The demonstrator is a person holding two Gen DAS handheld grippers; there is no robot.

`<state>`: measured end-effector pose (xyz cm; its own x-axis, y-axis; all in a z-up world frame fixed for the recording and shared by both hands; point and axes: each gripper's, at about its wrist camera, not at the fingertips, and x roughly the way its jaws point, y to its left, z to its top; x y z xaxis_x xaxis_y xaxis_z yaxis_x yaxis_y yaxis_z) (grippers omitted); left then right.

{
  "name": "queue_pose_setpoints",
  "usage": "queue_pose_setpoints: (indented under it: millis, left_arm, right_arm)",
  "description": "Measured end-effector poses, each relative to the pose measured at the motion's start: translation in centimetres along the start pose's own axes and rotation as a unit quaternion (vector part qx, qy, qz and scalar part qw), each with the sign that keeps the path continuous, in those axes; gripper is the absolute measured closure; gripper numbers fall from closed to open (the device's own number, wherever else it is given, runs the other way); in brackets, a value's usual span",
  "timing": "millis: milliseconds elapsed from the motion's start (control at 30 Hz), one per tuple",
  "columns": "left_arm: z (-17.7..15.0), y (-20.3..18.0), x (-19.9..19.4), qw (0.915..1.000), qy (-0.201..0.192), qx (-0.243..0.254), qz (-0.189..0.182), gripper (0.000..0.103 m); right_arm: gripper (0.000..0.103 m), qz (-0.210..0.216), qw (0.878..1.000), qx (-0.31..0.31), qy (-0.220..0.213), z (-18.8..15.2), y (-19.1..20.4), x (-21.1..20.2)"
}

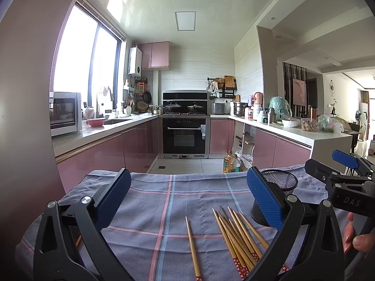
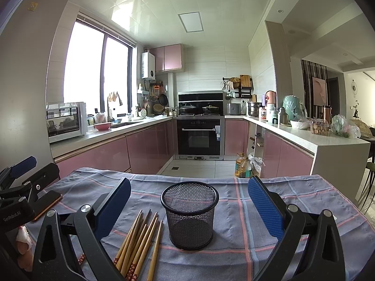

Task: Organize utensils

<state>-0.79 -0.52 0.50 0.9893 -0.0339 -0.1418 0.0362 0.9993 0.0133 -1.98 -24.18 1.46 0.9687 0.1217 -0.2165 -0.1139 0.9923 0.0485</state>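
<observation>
Both grippers hover with fingers spread wide, holding nothing. A bundle of wooden chopsticks [image 1: 236, 238] lies on the checked cloth [image 1: 164, 201] between the left gripper [image 1: 188, 195] fingers; a black mesh cup [image 2: 190, 215] stands upright, centred between the right gripper [image 2: 188, 201] fingers
</observation>
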Motion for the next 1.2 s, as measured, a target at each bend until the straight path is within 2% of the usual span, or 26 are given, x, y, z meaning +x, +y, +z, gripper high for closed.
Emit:
queue_pose_setpoints:
  millis: [933,1067,1200]
  left_arm:
    - [-0.6,-0.1,0.5,0.9999,0.015,0.004,0.0,0.006]
    - [-0.8,0.3,1.2,0.9993,0.037,0.01,-0.002,0.006]
    - [-1.7,0.9,2.5,0.9966,0.08,0.02,-0.006,0.006]
  right_arm:
    - [0.006,0.011,1.0,-0.001,0.019,-0.2,-0.1,0.5]
    - [0.006,0.024,0.998,-0.015,0.051,-0.7,0.3,1.2]
    - [0.006,0.055,0.991,-0.034,0.12,-2.0,1.1,3.0]
